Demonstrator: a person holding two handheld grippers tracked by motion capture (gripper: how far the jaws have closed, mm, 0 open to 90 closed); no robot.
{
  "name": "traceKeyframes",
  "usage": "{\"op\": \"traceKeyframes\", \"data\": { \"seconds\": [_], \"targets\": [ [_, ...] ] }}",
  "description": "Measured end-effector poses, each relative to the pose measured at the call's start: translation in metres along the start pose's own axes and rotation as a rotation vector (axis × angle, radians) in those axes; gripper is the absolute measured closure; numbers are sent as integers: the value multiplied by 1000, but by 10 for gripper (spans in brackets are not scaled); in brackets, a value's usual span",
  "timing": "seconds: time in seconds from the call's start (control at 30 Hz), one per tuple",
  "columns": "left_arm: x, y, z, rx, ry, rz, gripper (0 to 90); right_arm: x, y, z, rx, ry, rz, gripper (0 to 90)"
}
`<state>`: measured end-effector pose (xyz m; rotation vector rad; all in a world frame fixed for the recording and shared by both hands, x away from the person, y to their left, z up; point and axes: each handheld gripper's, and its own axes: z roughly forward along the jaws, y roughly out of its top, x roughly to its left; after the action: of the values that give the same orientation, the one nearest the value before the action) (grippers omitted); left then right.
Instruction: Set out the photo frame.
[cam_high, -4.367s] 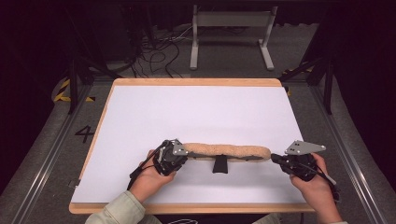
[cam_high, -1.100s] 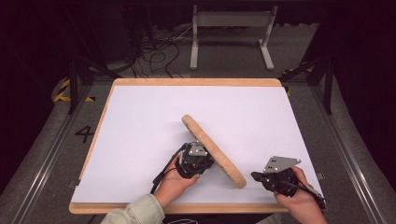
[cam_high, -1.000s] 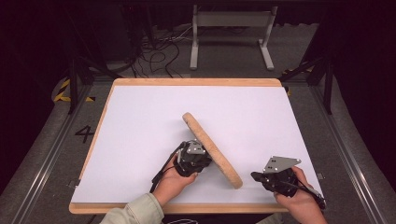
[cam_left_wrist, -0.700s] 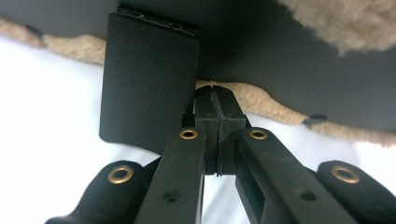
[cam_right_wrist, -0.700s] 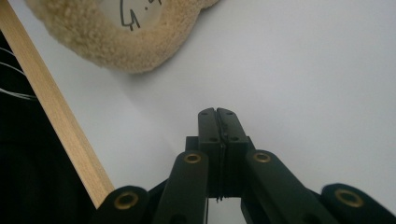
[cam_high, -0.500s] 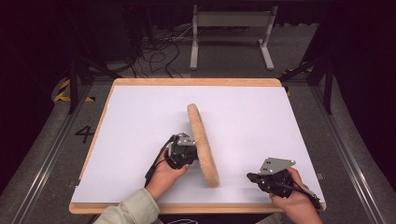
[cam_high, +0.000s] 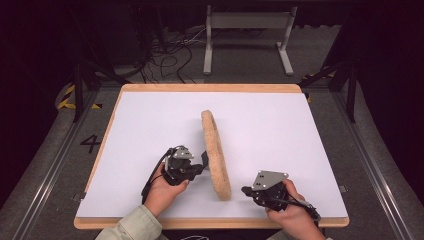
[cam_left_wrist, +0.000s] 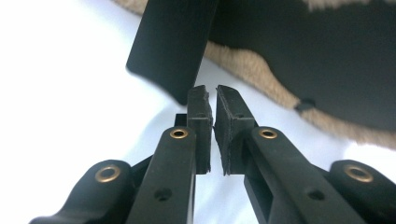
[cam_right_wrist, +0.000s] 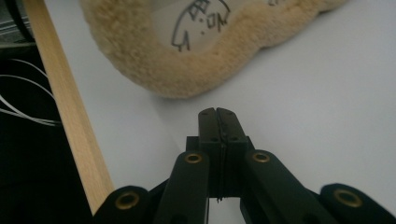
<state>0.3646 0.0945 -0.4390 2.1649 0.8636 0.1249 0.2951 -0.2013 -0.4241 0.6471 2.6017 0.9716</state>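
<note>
While the left tongs have just been parting by a slit, the black strap that they faced lies just beyond their tips, with nothing between the pads, so I judge the strap released. Since four seconds ago the fleece pad has swung from lying crosswise between the two tongs to pointing away from the person, its near end now between them. That reads as a turn completed; the next step, in my judgement, is a fresh grip or a withdrawal. Right tongs are fully closed on nothing, tips just short of the pad's near end, apart from it. Pad: long, narrow, rounded at both ends, tan curly pile around the edge, a pale smooth patch with black marks on one face, a dark smooth backing on the face toward the left tongs. Board: flat white sheet, bare wooden rim.
</note>
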Motion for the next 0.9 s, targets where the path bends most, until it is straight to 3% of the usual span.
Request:
{"op": "traceKeyframes", "data": {
  "seconds": [0.23, 0.4, 0.63, 0.9],
  "targets": [
    [2, -16, -21, -8, -15, -12, 823, 14, 13, 17, 9, 85, -65, 900],
    [-6, -26, -30, 3, -26, 13, 810, 18, 18, 22, 9, 108, -78, 900],
    [-11, -42, -48, -5, -47, 13, 771, 27, 29, 34, -5, 149, -114, 900],
    [-5, -50, -56, -9, -66, -12, 705, 36, 49, 54, -15, 185, -158, 900]
  ]
}}
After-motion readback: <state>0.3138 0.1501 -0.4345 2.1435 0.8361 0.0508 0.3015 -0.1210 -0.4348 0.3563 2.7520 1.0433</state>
